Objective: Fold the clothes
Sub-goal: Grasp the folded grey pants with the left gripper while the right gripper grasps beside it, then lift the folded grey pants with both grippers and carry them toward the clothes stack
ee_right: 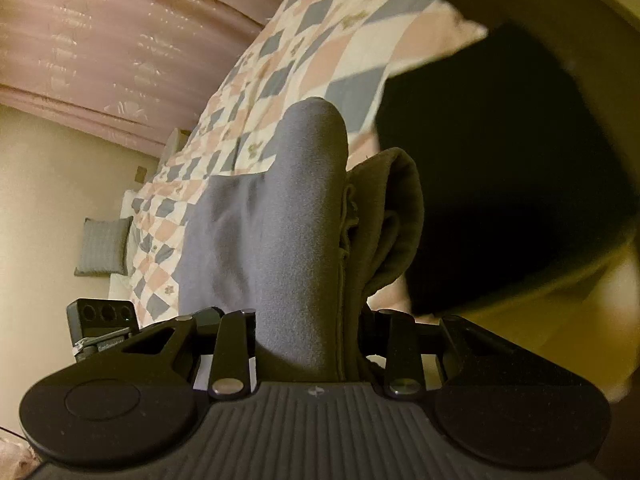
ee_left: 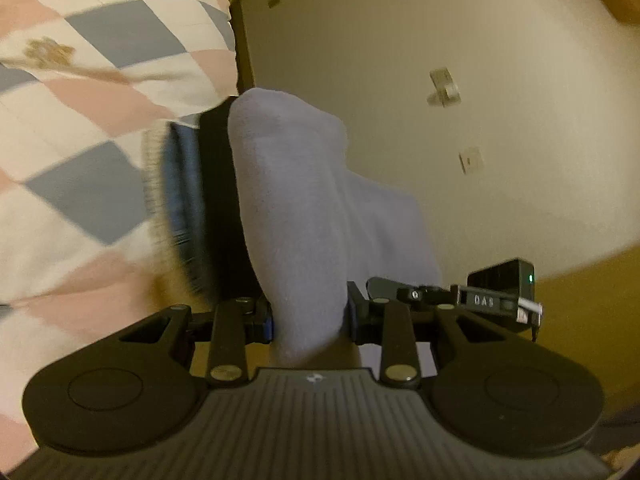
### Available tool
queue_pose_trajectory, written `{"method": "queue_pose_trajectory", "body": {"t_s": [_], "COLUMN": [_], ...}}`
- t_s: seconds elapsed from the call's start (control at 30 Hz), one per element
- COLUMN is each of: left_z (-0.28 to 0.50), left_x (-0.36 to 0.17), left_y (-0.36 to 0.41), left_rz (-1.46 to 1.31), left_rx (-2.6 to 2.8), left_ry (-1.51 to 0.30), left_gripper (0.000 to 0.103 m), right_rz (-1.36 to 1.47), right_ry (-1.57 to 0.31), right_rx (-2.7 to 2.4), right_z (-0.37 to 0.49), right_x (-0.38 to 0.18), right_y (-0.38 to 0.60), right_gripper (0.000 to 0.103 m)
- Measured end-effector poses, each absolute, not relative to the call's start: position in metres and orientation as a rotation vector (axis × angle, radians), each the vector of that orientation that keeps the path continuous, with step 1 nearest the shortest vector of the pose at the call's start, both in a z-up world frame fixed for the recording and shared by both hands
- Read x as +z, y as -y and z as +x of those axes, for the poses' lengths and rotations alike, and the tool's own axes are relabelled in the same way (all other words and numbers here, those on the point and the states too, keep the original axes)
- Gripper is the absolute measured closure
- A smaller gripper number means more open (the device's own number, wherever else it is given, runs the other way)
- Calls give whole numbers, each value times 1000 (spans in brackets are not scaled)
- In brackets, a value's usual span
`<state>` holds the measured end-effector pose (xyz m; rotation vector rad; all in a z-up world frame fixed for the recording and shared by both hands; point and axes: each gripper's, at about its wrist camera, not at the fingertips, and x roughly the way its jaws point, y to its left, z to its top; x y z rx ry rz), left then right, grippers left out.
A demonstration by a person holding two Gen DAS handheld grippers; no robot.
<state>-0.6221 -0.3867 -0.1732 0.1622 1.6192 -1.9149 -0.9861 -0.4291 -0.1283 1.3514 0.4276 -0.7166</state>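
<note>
Left wrist view shows the left gripper (ee_left: pixel 308 320) pinched tight on a bunched fold of soft, pale grey-lilac fleece garment (ee_left: pixel 296 208), which rises from between the jaws and drapes away toward the cream wall (ee_left: pixel 440 60). From the right wrist camera, the right gripper (ee_right: pixel 308 340) is likewise clamped on the same garment (ee_right: pixel 288 232), here looking a darker slate grey in the dim light, with a ribbed olive-grey edge, perhaps a cuff or hem (ee_right: pixel 392 216), curling beside the main fold.

So the garment is lifted off the bed and held between both grippers, above the quilt of pink, grey-blue and white diamonds (ee_right: pixel 304 40).

It looks thick and plush, light enough to hang from two pinches, wholly limp. I judge it will sag and swing between the holds and bunch wherever it is not kept taut. The nap should give a fair bite, so slipping seems unlikely; nothing about it is fragile. Seams, hems or corners make the best holds, since a pinch in mid-cloth only gathers a wad.

Much is hidden. Which garment it is, its outline, and where on it each gripper bites cannot be told. A large dark mass (ee_right: pixel 500 168) fills the right of the right wrist view, unidentifiable. The left view is smeared with motion blur along a dark blue and tan band (ee_left: pixel 180 208) I cannot name.
</note>
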Motion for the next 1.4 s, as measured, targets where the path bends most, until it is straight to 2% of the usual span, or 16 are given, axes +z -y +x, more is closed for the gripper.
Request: {"method": "queue_pose_trajectory", "body": {"t_s": [0.27, 0.4, 0.87, 0.93, 0.97, 1.07, 1.13, 1.17, 1.27, 1.3, 1.33, 1.37, 1.4], "left_z": [-690, -719, -722, -722, -722, -716, -711, -709, -699, -699, -698, -698, -699], "left_x": [-198, -211, -239, -249, -255, -267, -259, -255, -248, -248, -248, -248, -247], "left_y": [430, 451, 485, 486, 486, 484, 481, 479, 474, 472, 472, 471, 470], "left_rz": [84, 55, 149, 173, 193, 184, 159, 159, 124, 130, 138, 145, 161], "left_rx": [-1790, -1730, -1718, -1697, -1679, -1633, -1628, -1628, -1625, -1628, -1632, -1636, -1640], "left_ry": [-1601, -1584, -1534, -1535, -1535, -1571, -1558, -1545, -1553, -1553, -1551, -1549, -1528], "left_gripper": [76, 76, 75, 73, 69, 68, 68, 68, 64, 65, 67, 73, 74], "right_rz": [1356, 1362, 1384, 1389, 1396, 1451, 1463, 1456, 1462, 1453, 1440, 1417, 1393], "right_ry": [-495, -503, -472, -494, -509, -478, -437, -413, -347, -349, -352, -364, -376], "right_rx": [-636, -607, -601, -618, -631, -662, -685, -704, -744, -747, -751, -761, -771], "right_z": [-1074, -1076, -1066, -1065, -1064, -1072, -1081, -1087, -1104, -1106, -1107, -1106, -1105], "right_x": [-155, -173, -218, -228, -234, -244, -242, -238, -230, -229, -229, -228, -227], "right_y": [523, 552, 576, 580, 581, 580, 576, 572, 563, 561, 559, 557, 556], "right_gripper": [71, 71, 71, 66, 57, 54, 38, 34, 31, 39, 64, 72, 72]}}
